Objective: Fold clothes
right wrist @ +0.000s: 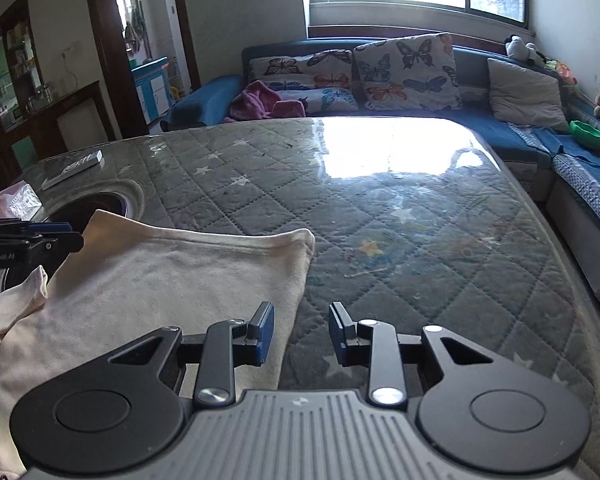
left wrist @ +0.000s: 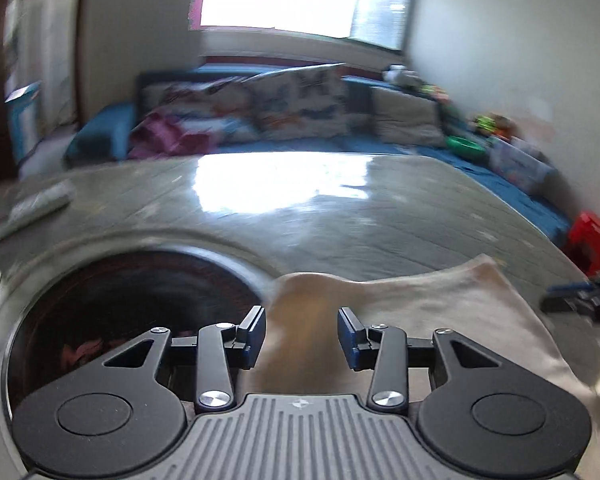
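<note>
A cream garment (right wrist: 160, 280) lies spread on the grey quilted table cover (right wrist: 380, 220), with a folded edge along its far side. In the left wrist view the same garment (left wrist: 420, 304) lies under and right of my left gripper (left wrist: 302, 336), which is open and empty above the cloth's left edge. My right gripper (right wrist: 301, 334) is open and empty, straddling the garment's right edge. The left gripper also shows at the left of the right wrist view (right wrist: 32, 240). The right gripper's tip shows at the right edge of the left wrist view (left wrist: 580, 300).
A round dark opening (left wrist: 132, 320) is set in the table at the left. A remote control (right wrist: 74, 169) lies at the far left of the table. A blue sofa (right wrist: 420, 92) with butterfly cushions runs behind and along the right. A red box (left wrist: 590, 240) stands on the floor at right.
</note>
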### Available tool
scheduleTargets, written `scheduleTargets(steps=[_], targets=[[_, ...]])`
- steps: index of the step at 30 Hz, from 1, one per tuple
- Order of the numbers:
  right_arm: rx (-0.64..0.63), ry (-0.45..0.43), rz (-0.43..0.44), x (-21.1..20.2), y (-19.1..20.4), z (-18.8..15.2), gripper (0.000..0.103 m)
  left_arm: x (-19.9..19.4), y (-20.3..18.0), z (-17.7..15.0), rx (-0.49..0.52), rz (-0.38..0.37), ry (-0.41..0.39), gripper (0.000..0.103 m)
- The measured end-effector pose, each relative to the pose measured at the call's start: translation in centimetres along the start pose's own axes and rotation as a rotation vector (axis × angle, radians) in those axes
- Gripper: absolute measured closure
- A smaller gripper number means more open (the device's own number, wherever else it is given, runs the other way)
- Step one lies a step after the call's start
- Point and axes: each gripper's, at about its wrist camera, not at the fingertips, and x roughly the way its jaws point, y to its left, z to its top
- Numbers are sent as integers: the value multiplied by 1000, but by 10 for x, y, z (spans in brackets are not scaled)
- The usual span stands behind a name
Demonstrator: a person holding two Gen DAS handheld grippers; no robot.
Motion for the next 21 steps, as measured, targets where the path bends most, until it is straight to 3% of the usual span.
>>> scheduleTargets(steps=[4, 7, 8, 11, 13, 15, 16, 19, 20, 21], targets=[[16, 1, 7, 14, -4, 11, 73, 18, 37, 11, -184, -8, 39, 65], [33, 2, 4, 24, -8, 18, 73, 29, 54, 13, -263, -27, 66, 79], [38, 2, 3, 27, -10, 20, 73, 29, 54, 12, -256, -34, 70, 84], [47, 2, 3, 36, -13, 26, 73, 31, 53, 10, -236, -57, 83, 83], [49, 8, 9, 41, -13, 27, 73, 29, 44, 7, -195, -96, 80, 78], [45, 12, 16, 43, -11, 26, 73, 32, 32, 4, -143, -89, 84, 59], [41, 15, 18, 45, -10, 26, 73, 33, 29, 2, -121, -80, 85, 59], [29, 23, 22, 49, -7, 26, 73, 36, 22, -1, -66, -60, 84, 62], [22, 27, 24, 51, -5, 26, 73, 36, 21, -1, -65, -65, 88, 69], [16, 31, 25, 53, -4, 25, 73, 38, 21, 0, -67, -84, 97, 87]])
